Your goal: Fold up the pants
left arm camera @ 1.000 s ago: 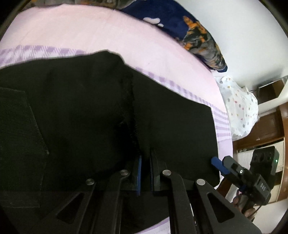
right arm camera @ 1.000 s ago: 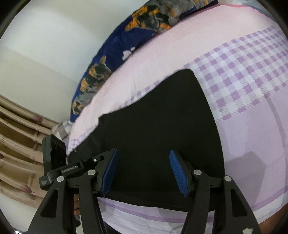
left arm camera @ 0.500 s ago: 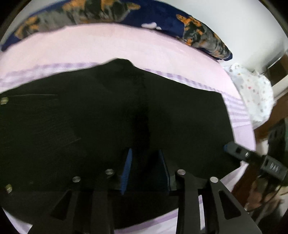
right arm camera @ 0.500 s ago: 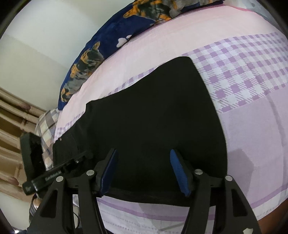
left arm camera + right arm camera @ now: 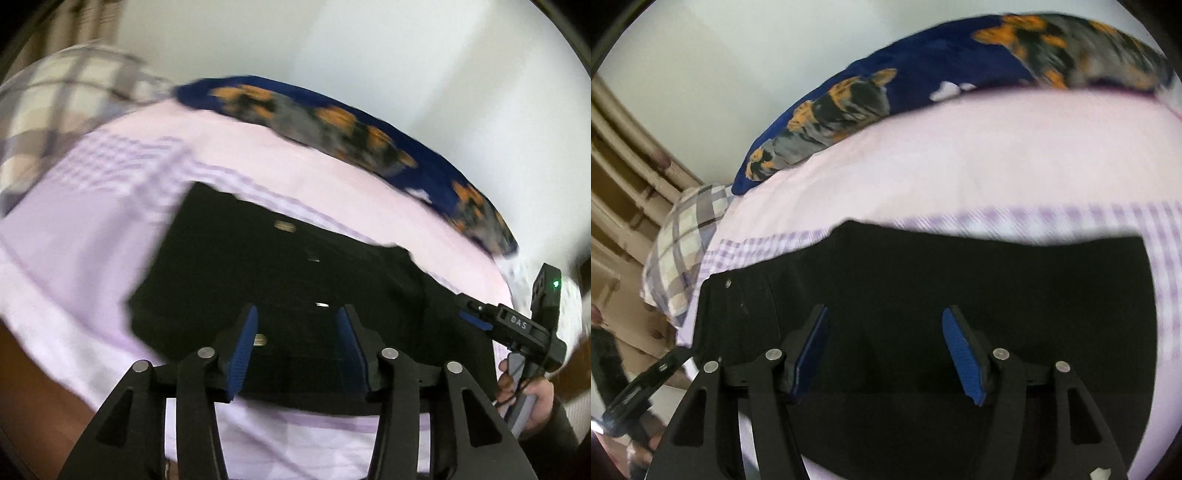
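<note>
Both grippers hang above the black pants, jaws apart, nothing held.

The black pants [image 5: 923, 295] lie flat on the pink-and-lilac bedsheet [image 5: 960, 155], their long axis running side to side across both views, waistband buttons toward the plaid pillow [image 5: 679, 251]. The left gripper [image 5: 297, 347], whose jaws have just been opening with nothing between them, hovers over the near edge at the waistband end. The right gripper [image 5: 882, 350], jaws also spread and empty, hovers further along the legs. Each hand is nearer its own end, so I judge the next fold brings one end toward the other.
</note>
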`<state>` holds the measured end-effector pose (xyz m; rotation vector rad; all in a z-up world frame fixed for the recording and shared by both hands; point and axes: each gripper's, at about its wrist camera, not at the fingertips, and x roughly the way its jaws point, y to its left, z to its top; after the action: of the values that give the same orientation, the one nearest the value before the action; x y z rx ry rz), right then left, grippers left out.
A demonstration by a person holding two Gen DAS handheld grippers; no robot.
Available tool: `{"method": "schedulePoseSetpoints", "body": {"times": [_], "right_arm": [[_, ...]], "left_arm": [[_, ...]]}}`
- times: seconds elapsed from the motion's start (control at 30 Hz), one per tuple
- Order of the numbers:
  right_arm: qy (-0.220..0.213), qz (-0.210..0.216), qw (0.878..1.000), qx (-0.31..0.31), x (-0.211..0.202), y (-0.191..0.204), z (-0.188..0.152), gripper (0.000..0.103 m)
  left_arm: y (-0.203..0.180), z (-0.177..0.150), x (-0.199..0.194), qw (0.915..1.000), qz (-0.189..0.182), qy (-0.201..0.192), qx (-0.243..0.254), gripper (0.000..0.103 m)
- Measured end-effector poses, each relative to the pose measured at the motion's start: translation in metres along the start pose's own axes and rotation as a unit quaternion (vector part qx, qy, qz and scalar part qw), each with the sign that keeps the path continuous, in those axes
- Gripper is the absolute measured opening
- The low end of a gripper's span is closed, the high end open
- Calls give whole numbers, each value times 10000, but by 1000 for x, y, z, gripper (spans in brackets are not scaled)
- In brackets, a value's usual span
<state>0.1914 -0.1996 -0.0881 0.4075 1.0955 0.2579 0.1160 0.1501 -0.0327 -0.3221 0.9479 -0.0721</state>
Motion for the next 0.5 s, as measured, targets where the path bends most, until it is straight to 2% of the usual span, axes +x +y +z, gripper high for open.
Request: {"method": "schedulePoseSetpoints", "body": {"times": [0.13, 0.23, 0.3, 0.33, 0.5], "right_arm": [[222, -224, 9995, -87, 37, 11, 17, 61], [324, -98, 9993, -138, 53, 22, 18, 62], [411, 340, 9984, -160, 52, 31, 17, 62], [367, 409, 9984, -167, 47, 35, 14, 62], [460, 443, 9973, -351, 19, 39, -11, 62]], "left_arm": [[43, -6, -10, 9979, 183, 0, -622, 48], [64, -13, -10, 9944, 159, 104, -1042, 48], [75, -17, -9, 9917, 102, 143, -1274, 48], [81, -20, -8, 9898, 52, 177, -1415, 48], [95, -31, 1, 9792, -448, 385, -1942, 48]]}}
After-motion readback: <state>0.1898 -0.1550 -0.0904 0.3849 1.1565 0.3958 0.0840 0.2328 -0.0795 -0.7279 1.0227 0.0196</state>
